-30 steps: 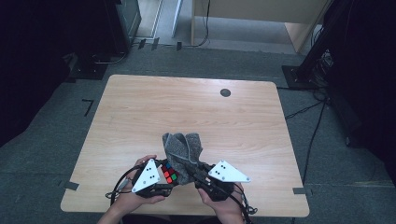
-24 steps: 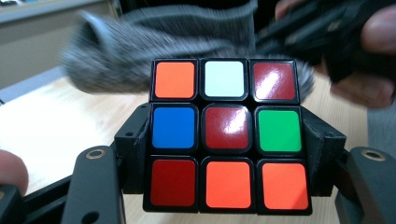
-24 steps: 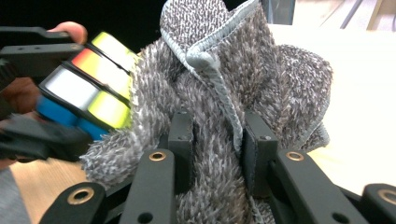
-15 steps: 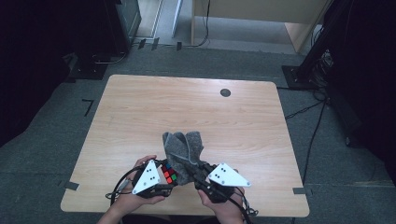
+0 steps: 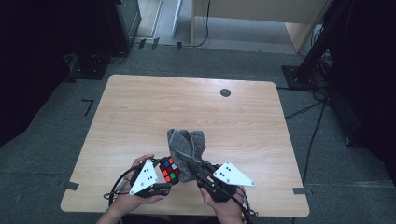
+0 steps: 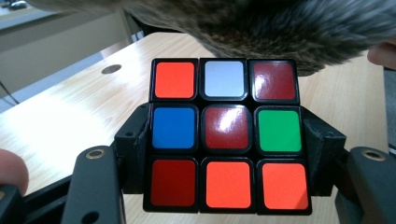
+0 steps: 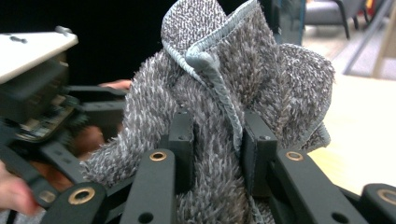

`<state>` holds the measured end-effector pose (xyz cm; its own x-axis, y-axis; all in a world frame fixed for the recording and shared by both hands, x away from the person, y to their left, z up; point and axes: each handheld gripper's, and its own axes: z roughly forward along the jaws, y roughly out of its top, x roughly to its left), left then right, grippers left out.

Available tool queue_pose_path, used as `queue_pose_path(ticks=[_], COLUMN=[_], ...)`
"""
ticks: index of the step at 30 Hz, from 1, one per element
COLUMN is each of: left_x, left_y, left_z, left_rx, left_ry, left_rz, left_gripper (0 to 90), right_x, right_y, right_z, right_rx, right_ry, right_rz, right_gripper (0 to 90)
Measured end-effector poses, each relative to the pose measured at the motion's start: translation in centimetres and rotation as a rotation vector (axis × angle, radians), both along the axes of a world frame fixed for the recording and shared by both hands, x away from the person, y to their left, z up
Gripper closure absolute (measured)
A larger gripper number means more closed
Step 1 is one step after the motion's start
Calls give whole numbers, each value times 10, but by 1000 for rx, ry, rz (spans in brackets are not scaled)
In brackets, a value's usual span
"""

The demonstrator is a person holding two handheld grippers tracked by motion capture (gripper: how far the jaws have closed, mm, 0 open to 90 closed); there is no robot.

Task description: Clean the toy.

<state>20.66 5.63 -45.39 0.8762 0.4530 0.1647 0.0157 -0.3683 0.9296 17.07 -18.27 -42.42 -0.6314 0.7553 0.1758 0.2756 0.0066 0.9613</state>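
Note:
My left gripper (image 5: 163,179) is shut on a colour-tiled puzzle cube (image 5: 169,171), held near the table's front edge. In the left gripper view the cube (image 6: 225,135) sits squeezed between the two black jaws, with red, orange, white, blue and green tiles facing the camera. A grey fuzzy cloth (image 5: 186,148) hangs bunched right beside the cube, with my right gripper (image 5: 194,169) shut on it. In the right gripper view the cloth (image 7: 219,93) is pinched between the jaws and stands up in folds with a pale hem.
The wooden table (image 5: 140,107) stretches away behind both hands, with a round dark grommet (image 5: 225,92) near its far edge. Dark stands and cables line the floor around it. A person's hands hold both grippers at the front edge.

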Motion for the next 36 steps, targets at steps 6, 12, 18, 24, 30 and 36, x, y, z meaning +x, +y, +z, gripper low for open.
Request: queue_pose_path(ticks=[6, 12, 18, 24, 30, 36], left_x=[-1, 1, -3, 0, -3, -1], left_y=[6, 0, 2, 7, -4, 7], left_z=[7, 0, 5, 6, -3, 6], left_rx=[-44, 9, -15, -23, 30, -69], left_ry=[0, 6, -28, -51, -47, -23], left_rz=[-2, 20, 14, 57, 46, 34], left_gripper=[342, 342, 343, 343, 342, 342], right_x=[10, 4, 0, 13, 0, 12], right_y=[-5, -5, 3, -15, 2, -7], right_z=[-17, -3, -6, -16, -3, -20], right_rx=[-77, 6, -23, 15, 29, 16], right_ry=[41, 26, -6, 92, 24, 92], right_rz=[-61, -38, -16, -100, 1, -42], right_gripper=[703, 702, 703, 704, 702, 702])
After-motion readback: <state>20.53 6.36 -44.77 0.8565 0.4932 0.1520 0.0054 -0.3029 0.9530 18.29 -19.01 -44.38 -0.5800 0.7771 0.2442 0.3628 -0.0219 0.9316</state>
